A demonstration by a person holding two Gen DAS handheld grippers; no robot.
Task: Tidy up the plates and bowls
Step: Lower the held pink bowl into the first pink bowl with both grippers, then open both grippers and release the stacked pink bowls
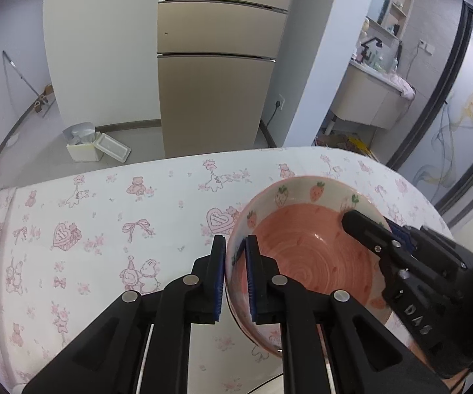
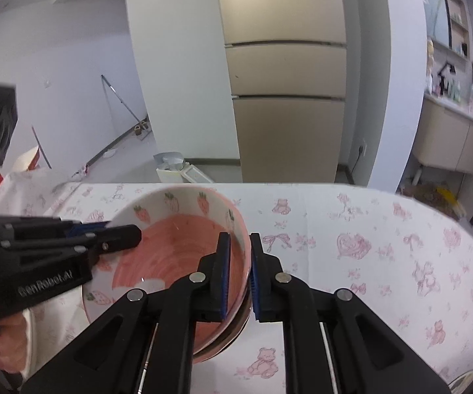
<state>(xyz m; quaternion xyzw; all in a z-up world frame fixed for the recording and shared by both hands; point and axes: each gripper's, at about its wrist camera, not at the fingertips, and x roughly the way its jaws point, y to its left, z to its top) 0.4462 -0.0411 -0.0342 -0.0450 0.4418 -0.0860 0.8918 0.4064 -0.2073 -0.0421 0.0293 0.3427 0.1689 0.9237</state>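
Note:
A bowl (image 1: pixel 302 256) (image 2: pixel 177 249), pink inside with strawberries around its cream rim, hangs tilted just above the tablecloth. My left gripper (image 1: pixel 235 256) is shut on its left rim, one finger inside the bowl and one outside. My right gripper (image 2: pixel 240 259) is shut on the opposite rim in the same way. Each wrist view shows the other gripper across the bowl: the right gripper (image 1: pixel 367 226) at the far right rim, the left gripper (image 2: pixel 121 229) at the left rim. A brownish dish edge (image 2: pixel 236 325) shows right under the bowl.
The table wears a white cloth (image 1: pixel 105 229) (image 2: pixel 367 246) printed with pink bears and hearts. A white dish edge (image 2: pixel 29 338) sits by a hand (image 2: pixel 3 351) at lower left. Beyond the table stand a beige fridge (image 1: pixel 216 82) and a foam box (image 1: pixel 88 147) on the floor.

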